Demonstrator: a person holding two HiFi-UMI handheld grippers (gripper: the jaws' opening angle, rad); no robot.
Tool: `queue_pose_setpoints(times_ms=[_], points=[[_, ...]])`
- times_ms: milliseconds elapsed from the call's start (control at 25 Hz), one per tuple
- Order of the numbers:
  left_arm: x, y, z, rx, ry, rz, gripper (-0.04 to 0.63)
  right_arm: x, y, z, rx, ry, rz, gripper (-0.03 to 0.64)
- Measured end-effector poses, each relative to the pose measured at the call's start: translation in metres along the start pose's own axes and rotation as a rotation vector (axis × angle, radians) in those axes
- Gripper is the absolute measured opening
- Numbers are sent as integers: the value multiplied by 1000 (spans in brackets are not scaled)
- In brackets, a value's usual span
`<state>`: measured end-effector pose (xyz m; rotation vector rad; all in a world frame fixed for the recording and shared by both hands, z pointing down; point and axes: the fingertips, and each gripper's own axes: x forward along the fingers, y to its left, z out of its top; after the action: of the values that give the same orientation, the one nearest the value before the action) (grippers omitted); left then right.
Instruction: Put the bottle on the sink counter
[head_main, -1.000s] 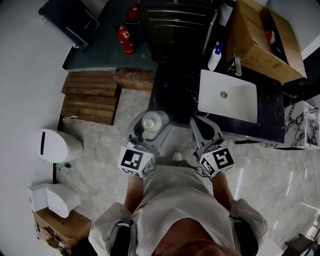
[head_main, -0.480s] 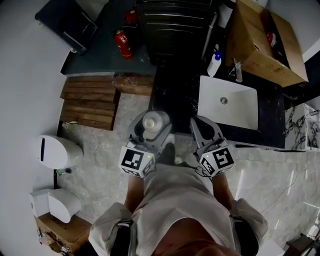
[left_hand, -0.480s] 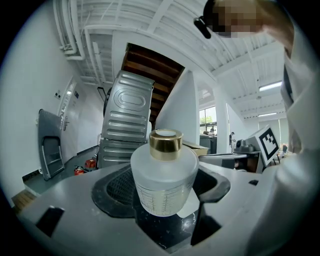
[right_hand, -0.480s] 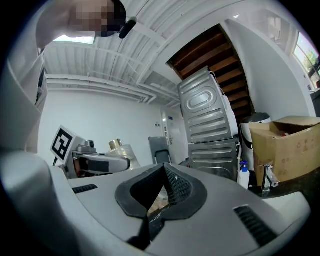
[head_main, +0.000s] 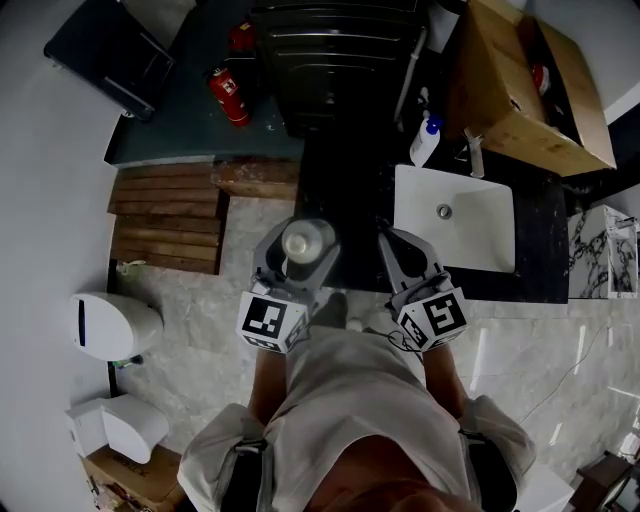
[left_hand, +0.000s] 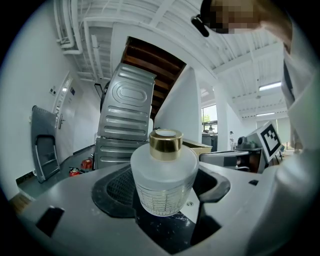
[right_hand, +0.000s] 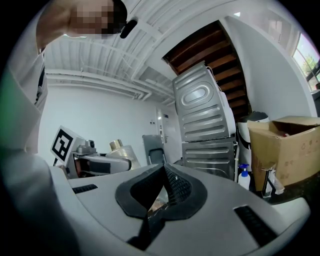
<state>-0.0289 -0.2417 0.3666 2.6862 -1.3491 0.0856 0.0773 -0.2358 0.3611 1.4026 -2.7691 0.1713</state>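
Frosted bottle (left_hand: 164, 175), clenched in the left gripper (head_main: 301, 246), has neared the sink (head_main: 482, 236) for set-down; right gripper (head_main: 409, 254) closed, empty.

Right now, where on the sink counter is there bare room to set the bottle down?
The dark counter left of the white basin looks bare. Behind the basin it is crowded: spray bottle, faucet, cardboard box.
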Motion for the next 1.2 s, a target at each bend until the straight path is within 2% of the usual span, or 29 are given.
queue_pose_setpoints(times_ms=[560, 1200], points=[[77, 58, -16, 25, 60, -54, 330, 69, -47, -15, 26, 57, -89, -3], [162, 110, -66, 33, 139, -108, 330, 122, -98, -64, 101, 153, -184, -3]])
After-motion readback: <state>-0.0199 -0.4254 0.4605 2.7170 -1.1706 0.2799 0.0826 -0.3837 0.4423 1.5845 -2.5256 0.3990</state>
